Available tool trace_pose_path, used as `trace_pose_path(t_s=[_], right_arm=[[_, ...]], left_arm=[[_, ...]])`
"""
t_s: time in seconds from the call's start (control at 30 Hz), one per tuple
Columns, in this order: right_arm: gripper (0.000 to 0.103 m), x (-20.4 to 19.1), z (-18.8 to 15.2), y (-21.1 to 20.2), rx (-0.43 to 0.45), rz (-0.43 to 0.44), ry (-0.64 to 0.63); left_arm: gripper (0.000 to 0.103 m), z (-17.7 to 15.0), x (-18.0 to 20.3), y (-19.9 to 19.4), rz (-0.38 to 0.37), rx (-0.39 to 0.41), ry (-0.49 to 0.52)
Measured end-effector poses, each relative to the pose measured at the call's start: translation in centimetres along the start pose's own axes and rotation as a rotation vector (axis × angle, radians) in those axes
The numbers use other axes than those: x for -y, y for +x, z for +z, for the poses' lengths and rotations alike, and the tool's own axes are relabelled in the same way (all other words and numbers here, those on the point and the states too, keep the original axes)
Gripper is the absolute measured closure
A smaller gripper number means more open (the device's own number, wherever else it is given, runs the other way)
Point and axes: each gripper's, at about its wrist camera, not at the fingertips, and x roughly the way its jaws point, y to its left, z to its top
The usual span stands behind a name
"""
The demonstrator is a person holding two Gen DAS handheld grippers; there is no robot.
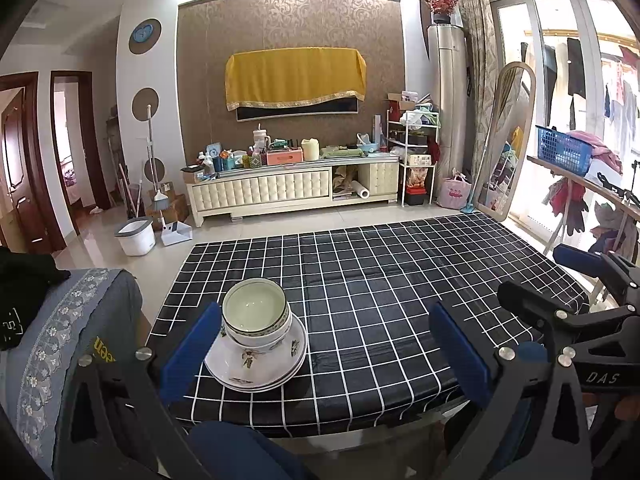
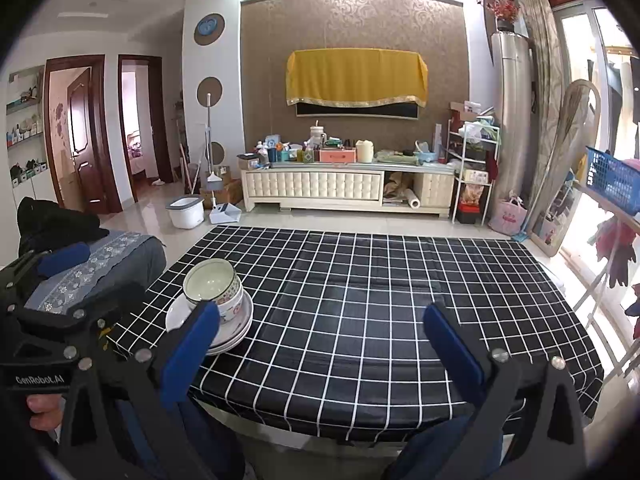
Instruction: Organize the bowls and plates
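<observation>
Stacked crockery sits at about seven o'clock on the checked tablecloth (image 1: 380, 280), near the table's left edge: bowls (image 1: 256, 312) nested one inside another on top of a small pile of plates (image 1: 256, 364), the top bowl empty and tilted slightly toward the left in the right wrist view (image 2: 214, 282). The rest of the cloth is bare. The left gripper (image 1: 324, 344) hangs back from the near edge, jaws spread wide and holding nothing, its left blue pad (image 1: 192, 352) overlapping the stack's rim in the view; whether it touches cannot be told. The right gripper (image 2: 320, 344) is likewise wide open and empty, aimed at the cloth's middle, the stack at its ten o'clock. Beyond, at twelve o'clock, a cluttered TV cabinet (image 1: 292, 184) stands under a yellow-draped screen (image 1: 296, 76); a grey cushioned seat (image 1: 76, 312) lies at nine o'clock. Judged from this, stacking looks done or nearly so, both tools standing off. Any further move would call for closing on the plates' rim squarely and lifting level, since the tilted bowls could slide.
</observation>
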Motion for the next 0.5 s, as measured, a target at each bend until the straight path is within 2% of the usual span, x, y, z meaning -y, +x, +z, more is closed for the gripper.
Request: trace_pose_path(t_s=[0.5], right_arm=[[0.0,0.31,-0.04,-0.14,-0.004,-0.001,0.003]], left_arm=[[0.0,-0.27,-0.11,-0.19,-0.009,0.002,0.002]])
